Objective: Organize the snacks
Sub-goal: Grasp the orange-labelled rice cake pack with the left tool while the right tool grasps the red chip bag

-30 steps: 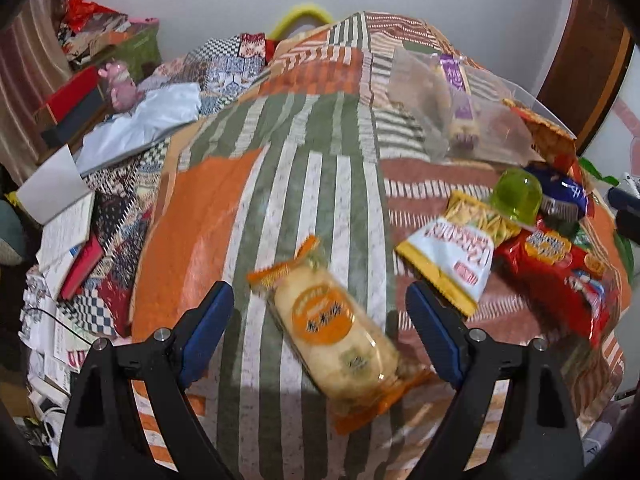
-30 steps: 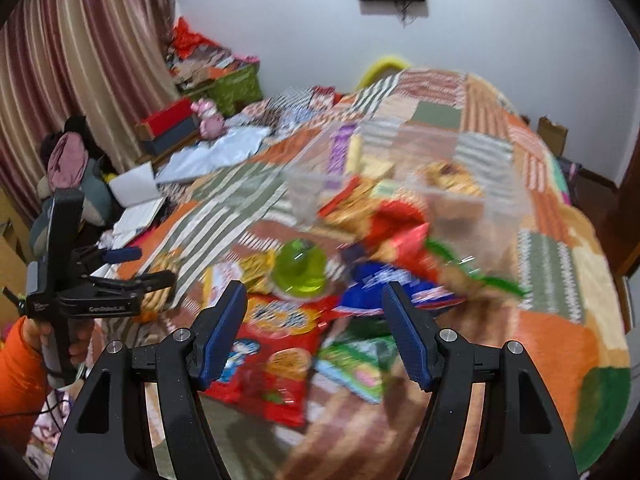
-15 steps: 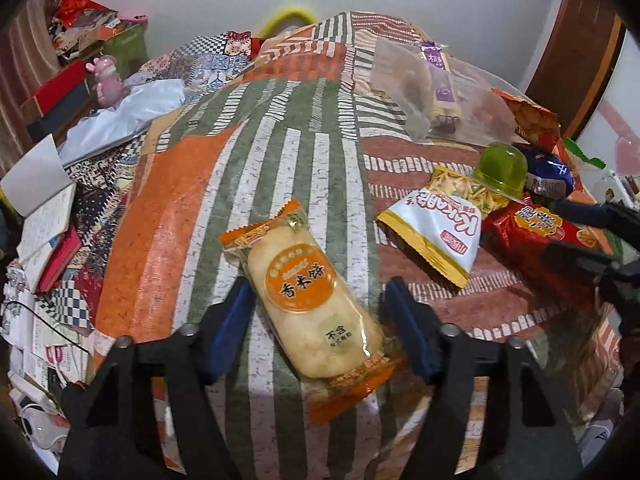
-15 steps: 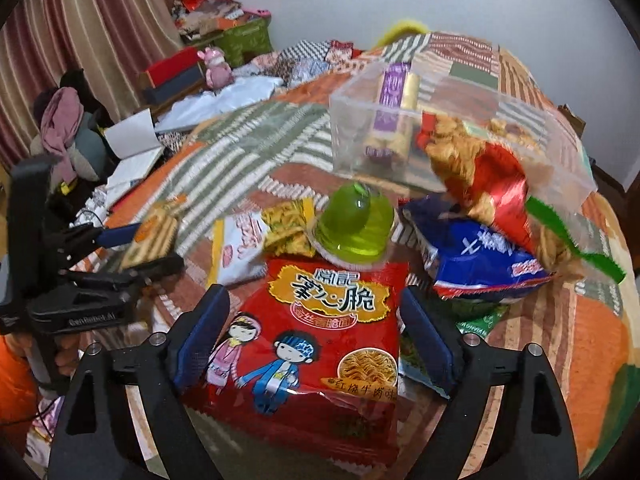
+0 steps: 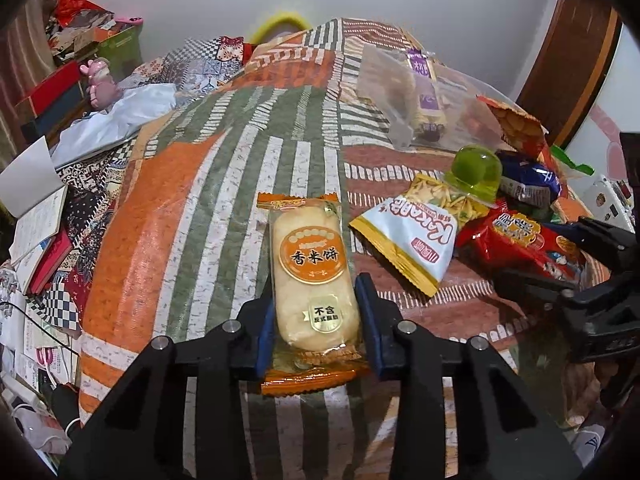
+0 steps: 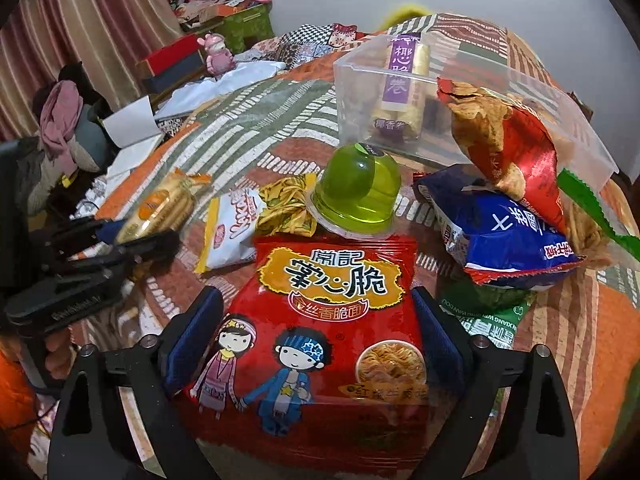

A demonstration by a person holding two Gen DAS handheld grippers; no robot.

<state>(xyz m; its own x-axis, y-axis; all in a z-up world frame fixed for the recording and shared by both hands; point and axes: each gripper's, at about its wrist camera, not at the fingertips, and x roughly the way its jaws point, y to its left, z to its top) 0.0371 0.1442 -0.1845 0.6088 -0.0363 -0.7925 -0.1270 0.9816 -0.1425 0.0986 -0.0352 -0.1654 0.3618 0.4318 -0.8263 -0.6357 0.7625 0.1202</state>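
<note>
My left gripper (image 5: 316, 320) is shut on the orange rice cracker pack (image 5: 310, 276), which lies on the striped quilt (image 5: 224, 184); it also shows in the right wrist view (image 6: 164, 204). My right gripper (image 6: 316, 340) is open, its blue pads on either side of the red noodle snack bag (image 6: 328, 328), apart from it. A green jelly cup (image 6: 356, 192) rests on the bag's far edge. A clear plastic box (image 6: 400, 92) holding a purple-label roll pack stands behind.
A white and yellow snack bag (image 5: 412, 236), a blue bag (image 6: 504, 236), a red chip bag (image 6: 508, 144) and a green pack (image 6: 488, 320) lie on the quilt's right side. Books and papers (image 5: 36, 216) lie left of the bed. A wall is behind.
My left gripper moved forward and closed on the rice cracker pack. My right gripper moved down and forward until its jaws straddle the red noodle bag.
</note>
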